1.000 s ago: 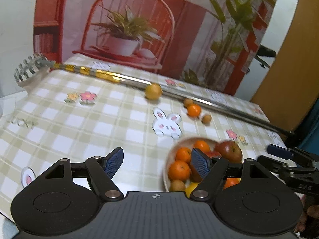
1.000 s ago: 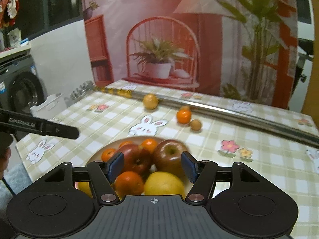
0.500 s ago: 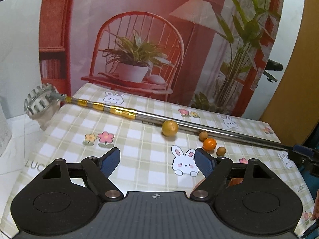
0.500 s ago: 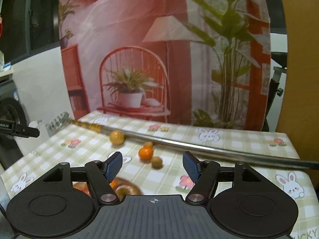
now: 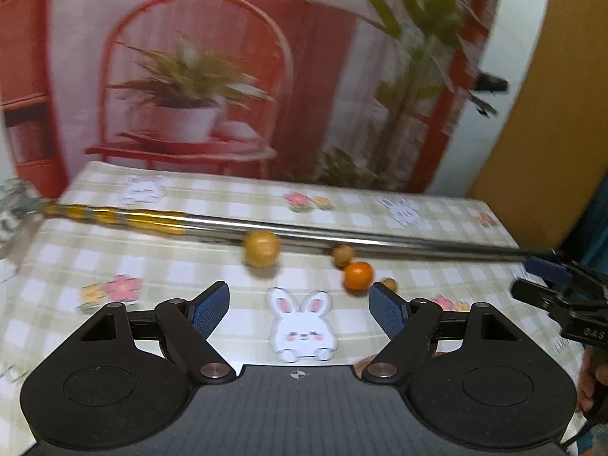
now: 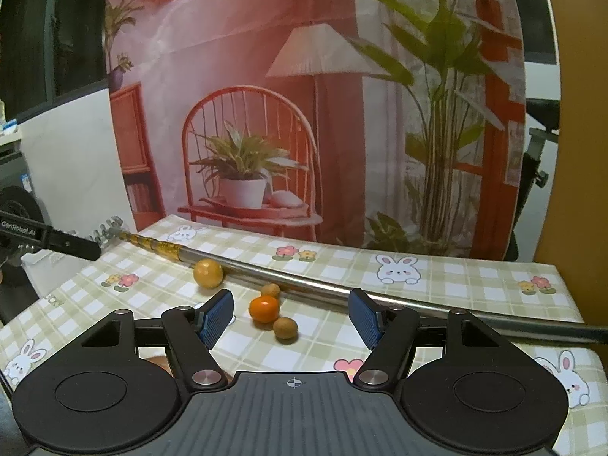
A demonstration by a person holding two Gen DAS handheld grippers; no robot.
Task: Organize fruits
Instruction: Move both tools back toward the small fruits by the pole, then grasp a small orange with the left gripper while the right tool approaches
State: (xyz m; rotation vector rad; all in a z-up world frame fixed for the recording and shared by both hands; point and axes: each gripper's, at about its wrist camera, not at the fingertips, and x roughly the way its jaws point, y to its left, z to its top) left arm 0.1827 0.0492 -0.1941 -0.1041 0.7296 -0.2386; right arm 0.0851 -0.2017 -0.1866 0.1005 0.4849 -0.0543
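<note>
Left gripper (image 5: 299,307): jaws apart, just been closing slightly, nothing between them. Right gripper (image 6: 291,318): jaws apart, empty. Both above a checked tablecloth (image 6: 448,285) with rabbit and flower prints. Ahead of the right gripper lie a small orange (image 6: 263,308), two brown nut-like fruits (image 6: 285,328) touching or just beside it, and a yellow round fruit (image 6: 207,273) against a long metal pole (image 6: 304,281). Behind: printed backdrop (image 6: 304,114) showing chair, plants, lamp.

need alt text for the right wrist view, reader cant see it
An open, empty right gripper points across a checked tablecloth at four loose fruits: a yellow-orange fruit, a bright orange and two small brown fruits. A long metal pole lies just behind them.
</note>
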